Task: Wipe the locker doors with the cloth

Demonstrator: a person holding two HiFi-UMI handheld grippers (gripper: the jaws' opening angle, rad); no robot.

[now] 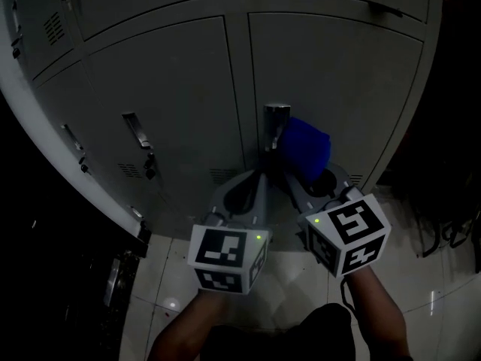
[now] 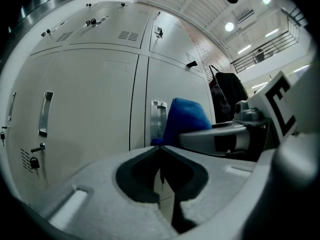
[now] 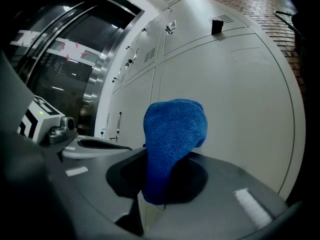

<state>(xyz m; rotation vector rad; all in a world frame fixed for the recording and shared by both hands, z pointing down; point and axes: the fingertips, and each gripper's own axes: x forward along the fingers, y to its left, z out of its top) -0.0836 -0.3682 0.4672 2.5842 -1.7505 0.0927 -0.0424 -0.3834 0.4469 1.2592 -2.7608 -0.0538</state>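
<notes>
My right tongs are clenched on the cloth. The blue wad stands up out of the jaws, with a rounded head of fabric free above them. My left tongs are pressed together with nothing between them, and their tips meet at a point just left of the cloth.

In the head view both tools point at the same lower door. The cloth sits just right of that door's handle. I cannot tell from any view whether the fabric is touching the panel or hanging just off it.

I judge this to be the start of a wiping pass on that door, near its handle edge. None of the doors shows streaks that would tell me how much is done.

Next I would push the right tongs forward until the cloth head flattens on the metal, then sweep away from the handle across the bare panel. The pressure has to land on the fabric, not on the jaw tips. The left tongs sit very near, so I would draw them aside first to clear the stroke.
</notes>
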